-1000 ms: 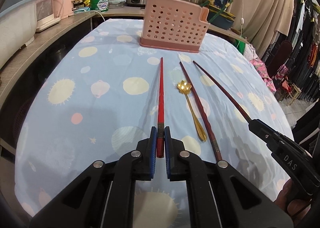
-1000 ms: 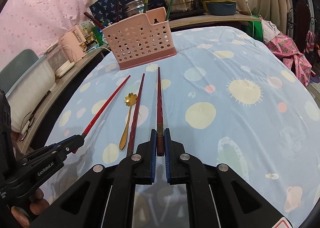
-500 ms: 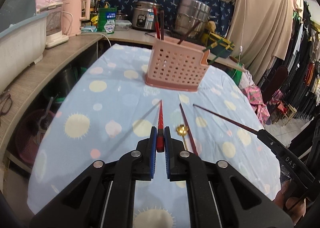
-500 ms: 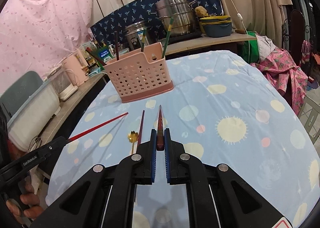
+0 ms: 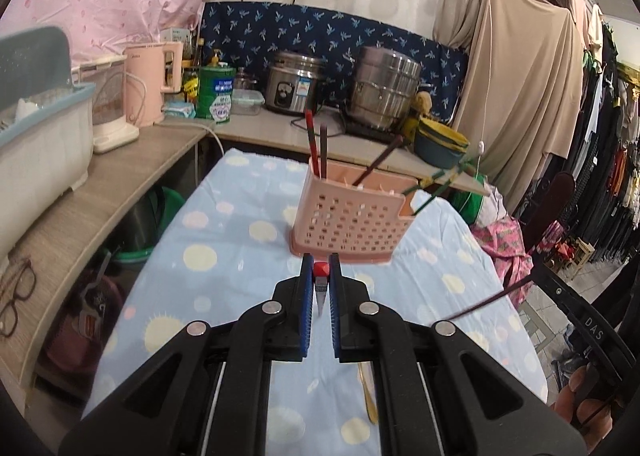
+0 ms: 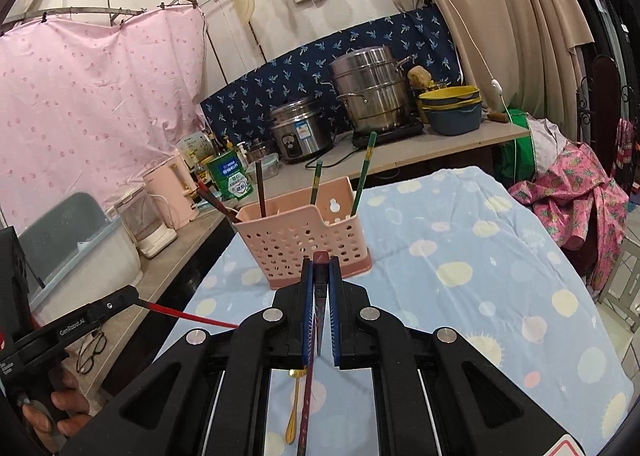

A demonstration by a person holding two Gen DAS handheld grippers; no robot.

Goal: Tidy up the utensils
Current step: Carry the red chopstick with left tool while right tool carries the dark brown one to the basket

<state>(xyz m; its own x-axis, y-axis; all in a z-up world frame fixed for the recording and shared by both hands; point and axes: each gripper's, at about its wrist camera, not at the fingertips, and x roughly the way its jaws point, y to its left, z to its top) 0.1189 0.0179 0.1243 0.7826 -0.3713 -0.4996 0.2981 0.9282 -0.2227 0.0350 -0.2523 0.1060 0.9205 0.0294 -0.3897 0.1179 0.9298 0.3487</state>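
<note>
Moved: both my grippers have risen, lifting their chopsticks off the blue cloth.
Left gripper (image 5: 321, 276): pinching red chopstick (image 5: 320, 269).
Right gripper (image 6: 320, 268): pinching dark chopstick (image 6: 320, 261).
Pink basket (image 5: 352, 222): ahead on cloth-covered counter (image 5: 224, 240).
Gold spoon (image 6: 294, 412): lying below.

The gold spoon (image 6: 295, 412) is mostly tucked under the gripper bodies, bowl barely showing. The dark chopstick (image 6: 306, 412) on the cloth runs off the near edge, so its length is probably anyone's guess.
</note>
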